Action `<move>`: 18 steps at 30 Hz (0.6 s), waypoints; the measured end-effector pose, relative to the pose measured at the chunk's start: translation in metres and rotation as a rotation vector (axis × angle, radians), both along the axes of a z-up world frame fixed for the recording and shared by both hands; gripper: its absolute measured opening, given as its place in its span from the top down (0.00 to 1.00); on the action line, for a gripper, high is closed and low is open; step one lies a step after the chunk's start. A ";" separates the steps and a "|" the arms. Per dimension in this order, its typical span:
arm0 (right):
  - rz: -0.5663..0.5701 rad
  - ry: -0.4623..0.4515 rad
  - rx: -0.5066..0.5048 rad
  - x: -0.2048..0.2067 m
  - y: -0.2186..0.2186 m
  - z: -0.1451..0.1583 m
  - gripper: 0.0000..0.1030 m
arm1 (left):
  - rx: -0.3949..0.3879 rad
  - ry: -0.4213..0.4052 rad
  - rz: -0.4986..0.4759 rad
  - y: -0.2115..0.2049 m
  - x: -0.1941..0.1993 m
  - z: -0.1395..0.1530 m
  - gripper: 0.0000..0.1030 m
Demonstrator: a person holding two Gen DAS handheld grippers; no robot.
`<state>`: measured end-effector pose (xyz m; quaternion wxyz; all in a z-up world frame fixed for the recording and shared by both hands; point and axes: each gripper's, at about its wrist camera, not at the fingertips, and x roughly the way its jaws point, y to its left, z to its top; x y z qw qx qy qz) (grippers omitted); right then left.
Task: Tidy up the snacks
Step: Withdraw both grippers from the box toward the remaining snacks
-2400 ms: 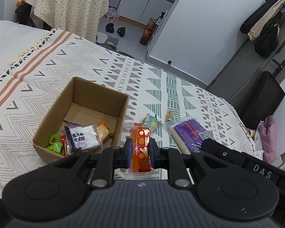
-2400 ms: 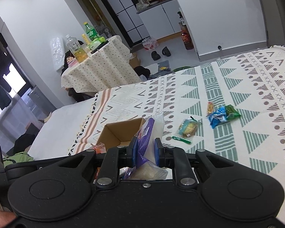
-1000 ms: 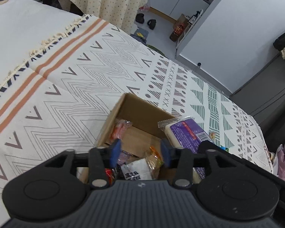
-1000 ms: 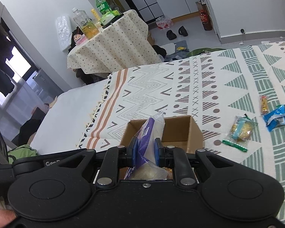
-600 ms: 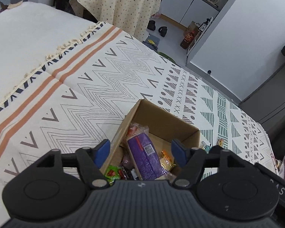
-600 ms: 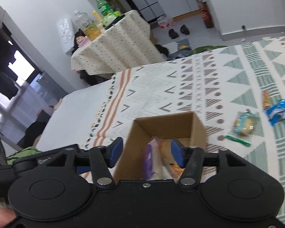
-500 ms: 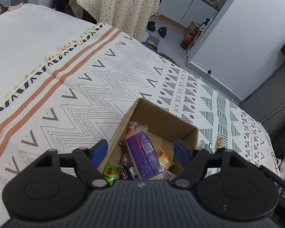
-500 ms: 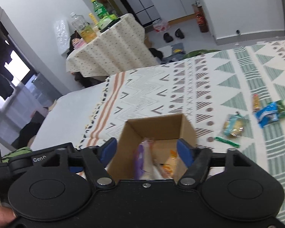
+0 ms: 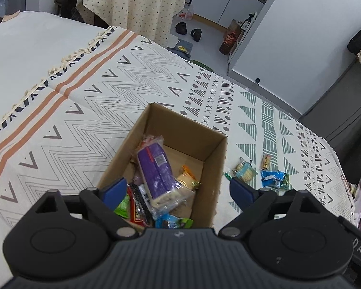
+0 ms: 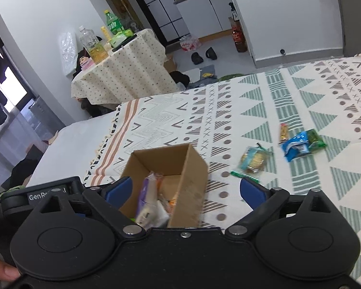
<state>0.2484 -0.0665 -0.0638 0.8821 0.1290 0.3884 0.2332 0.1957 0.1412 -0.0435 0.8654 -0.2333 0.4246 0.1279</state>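
Snacks in crinkly plastic wrappers fill a plain brown cardboard box (image 9: 213, 161) that sits open-topped on a woven bedspread (image 9: 89, 110) printed with zigzags, triangles and orange stripes. On top lies a long purple pack (image 9: 156, 168), clear-wrapped with a pale block showing at its near end; its label is too small to read. Beside it are an orange-trimmed packet (image 9: 187, 179), a green one (image 9: 122, 207), a red-and-black one (image 9: 137, 207) and a blue one (image 9: 173, 222).

To the box's right, well apart from it, four more lie loose on the spread: a biscuit pack (image 10: 254, 160), a blue pouch (image 10: 297, 148) touching a green pouch (image 10: 315, 139), and a small yellow bar (image 10: 284, 132).

Both tools hang over the box. The left gripper (image 9: 178, 192) has its blue-padded fingers (image 9: 114, 190) spread wide, holding nothing; "DAS" is printed at its right edge. The right gripper (image 10: 185, 192) is likewise wide apart and empty, and "GenR" shows on the housing to its left.

Beyond the bed stand a table with a dotted cloth (image 10: 122, 72), bottles (image 10: 93, 43) and shoes (image 10: 203, 55) on the floor.
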 end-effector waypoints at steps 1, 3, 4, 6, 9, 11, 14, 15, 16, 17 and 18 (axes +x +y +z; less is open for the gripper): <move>-0.004 -0.003 0.000 -0.001 -0.006 0.000 0.04 | 0.004 0.000 0.002 -0.004 0.000 0.000 0.07; -0.012 -0.002 0.008 -0.001 -0.017 -0.001 0.04 | 0.009 0.000 0.000 -0.012 -0.001 0.000 0.04; -0.017 -0.002 0.009 -0.002 -0.022 -0.001 0.04 | 0.009 -0.002 -0.005 -0.016 0.000 0.001 0.00; -0.031 -0.006 0.008 -0.002 -0.034 -0.002 0.04 | 0.015 -0.007 -0.010 -0.024 0.000 0.001 0.00; -0.047 -0.006 0.017 -0.001 -0.051 -0.005 0.04 | 0.021 -0.010 -0.024 -0.036 0.002 0.002 0.00; -0.054 -0.008 0.021 -0.001 -0.061 -0.006 0.04 | 0.026 -0.015 -0.034 -0.045 0.003 0.003 0.00; -0.062 -0.015 0.012 -0.001 -0.074 -0.009 0.04 | 0.038 -0.023 -0.048 -0.057 0.006 0.003 0.00; -0.062 -0.016 0.014 0.000 -0.079 -0.010 0.04 | 0.043 -0.021 -0.054 -0.061 0.007 0.003 0.00; -0.062 -0.016 0.016 0.000 -0.084 -0.012 0.04 | 0.046 -0.020 -0.059 -0.065 0.009 0.003 0.00; -0.063 -0.017 0.018 0.001 -0.088 -0.013 0.04 | 0.045 -0.022 -0.064 -0.069 0.010 0.003 0.00; -0.065 -0.017 0.018 0.002 -0.092 -0.013 0.04 | 0.039 -0.024 -0.072 -0.072 0.011 0.002 0.00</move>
